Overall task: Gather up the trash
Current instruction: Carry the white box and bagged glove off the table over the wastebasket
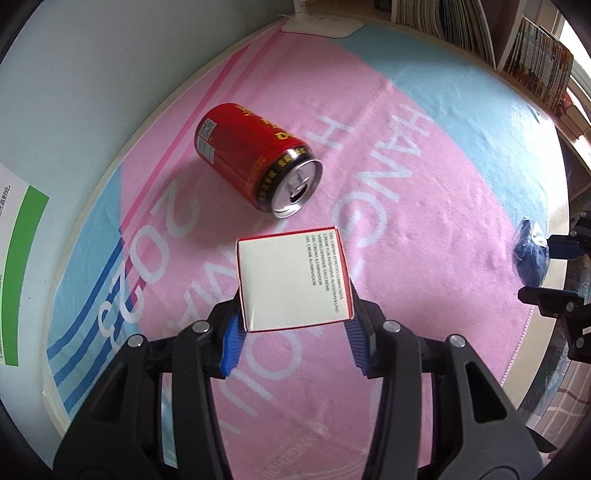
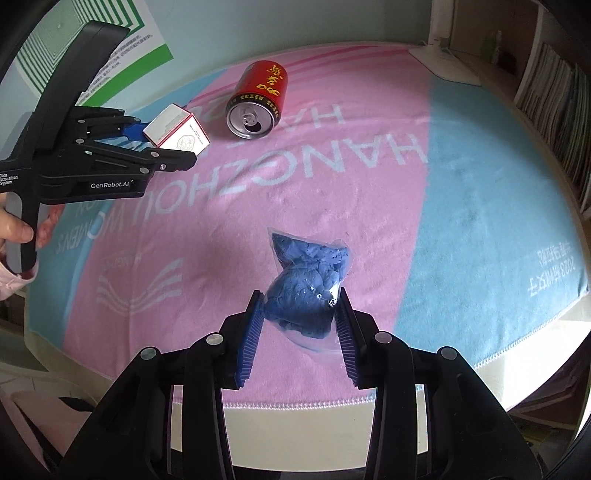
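Left gripper pinching a small white box between blue pads, box lifted clear of the pink and blue towel. Right gripper pressed in on a clear bag of crumpled blue stuff, pads touching both flanks of the bag; lifted or resting on the towel, cannot tell.

Red can lying on its side at 12 o'clock from the left gripper, just beyond the box, open mouth turned toward the gripper and slightly to 1 o'clock. Long axis running from 11 o'clock down to 5 o'clock in the left wrist view, so likely to roll sideways if nudged. From the right gripper, same can far off at 11 o'clock, well apart. Left gripper clearly nearer, but already full.

No bin in either view. Judged: two pieces in hand, can left on the towel, drop-off needed before any grab at it.

Open room wide on the towel around the can. Wall close behind at 10 o'clock, white lamp base at 12 o'clock at the far edge, bookshelf toward 1 o'clock. Near edge of the table right under the right gripper.
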A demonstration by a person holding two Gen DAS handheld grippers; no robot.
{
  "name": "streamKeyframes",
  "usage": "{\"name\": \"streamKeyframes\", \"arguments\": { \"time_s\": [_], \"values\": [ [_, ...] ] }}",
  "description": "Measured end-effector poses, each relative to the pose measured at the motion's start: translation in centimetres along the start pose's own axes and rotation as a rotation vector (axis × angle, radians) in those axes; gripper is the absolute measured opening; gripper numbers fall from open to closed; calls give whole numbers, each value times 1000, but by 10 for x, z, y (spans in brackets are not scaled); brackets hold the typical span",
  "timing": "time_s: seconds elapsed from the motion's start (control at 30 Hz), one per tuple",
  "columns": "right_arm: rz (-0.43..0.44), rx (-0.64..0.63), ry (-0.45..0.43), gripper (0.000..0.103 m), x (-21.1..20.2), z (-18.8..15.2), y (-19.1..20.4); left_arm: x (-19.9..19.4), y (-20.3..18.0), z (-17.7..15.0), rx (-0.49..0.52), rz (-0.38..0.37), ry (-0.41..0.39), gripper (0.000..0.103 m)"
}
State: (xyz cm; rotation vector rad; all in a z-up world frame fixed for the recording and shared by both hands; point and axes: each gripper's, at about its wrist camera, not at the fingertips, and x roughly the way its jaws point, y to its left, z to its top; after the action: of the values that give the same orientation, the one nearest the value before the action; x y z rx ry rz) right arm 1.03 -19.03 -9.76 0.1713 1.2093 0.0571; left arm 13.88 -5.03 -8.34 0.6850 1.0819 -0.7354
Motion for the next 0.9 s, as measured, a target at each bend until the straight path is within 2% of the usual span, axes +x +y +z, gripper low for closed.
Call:
{"name": "streamKeyframes", "arguments": {
  "time_s": [0.47, 0.9],
  "values": [
    [-49, 83, -46, 40, -46, -57, -38, -15, -90, -3, 93, -65, -14, 44],
    [-92, 223, -54, 40, -83, -154, -84, -32, -206, -18, 252, -102, -5, 44]
  ]
}}
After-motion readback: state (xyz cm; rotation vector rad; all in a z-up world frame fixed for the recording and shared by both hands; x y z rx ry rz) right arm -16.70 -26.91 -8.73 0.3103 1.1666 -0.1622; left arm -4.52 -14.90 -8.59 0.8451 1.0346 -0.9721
